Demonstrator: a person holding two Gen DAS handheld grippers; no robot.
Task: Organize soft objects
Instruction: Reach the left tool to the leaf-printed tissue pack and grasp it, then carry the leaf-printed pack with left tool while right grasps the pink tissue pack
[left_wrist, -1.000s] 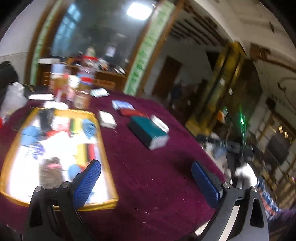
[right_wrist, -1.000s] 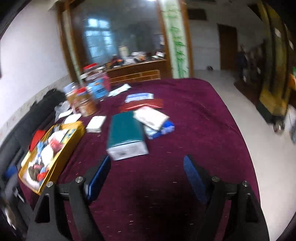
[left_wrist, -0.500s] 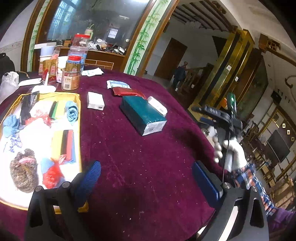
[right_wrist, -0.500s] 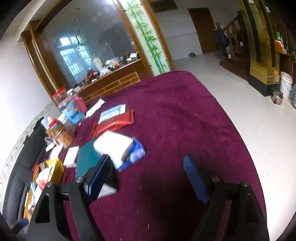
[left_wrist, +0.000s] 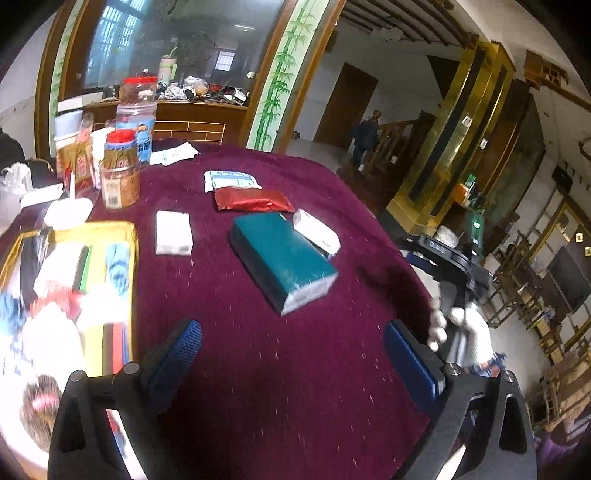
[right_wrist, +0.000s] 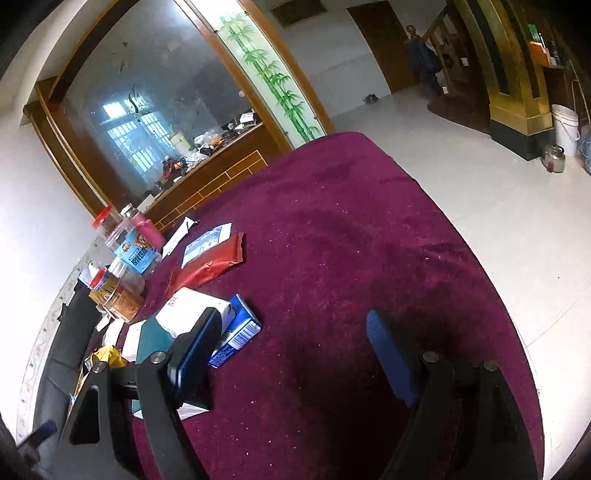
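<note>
A gold-rimmed tray (left_wrist: 131, 258) at the left holds several soft items: socks, cloths and a knitted brown piece (left_wrist: 37, 410). On the maroon tablecloth (left_wrist: 295, 369) lie a teal tissue pack (left_wrist: 280, 258), a white tissue pack (left_wrist: 173, 233), a red pouch (left_wrist: 251, 199) and a white-and-blue pack (left_wrist: 229, 180). My left gripper (left_wrist: 293, 354) is open and empty above the cloth, in front of the teal pack. My right gripper (right_wrist: 291, 349) is open and empty over the table; its left finger overlaps a white pack (right_wrist: 192, 310) and a blue pack (right_wrist: 236, 338).
Jars (left_wrist: 120, 170) and a red-lidded plastic container (left_wrist: 138, 110) stand at the table's far left. The table edge drops to a tiled floor (right_wrist: 498, 192) on the right. A gloved hand (left_wrist: 469, 332) holds the other gripper beyond the right edge.
The left view has moved closer to the teal pack, with the tray sliding further left. The right gripper has tilted and swung right, towards the table's far edge. Both stay open.
</note>
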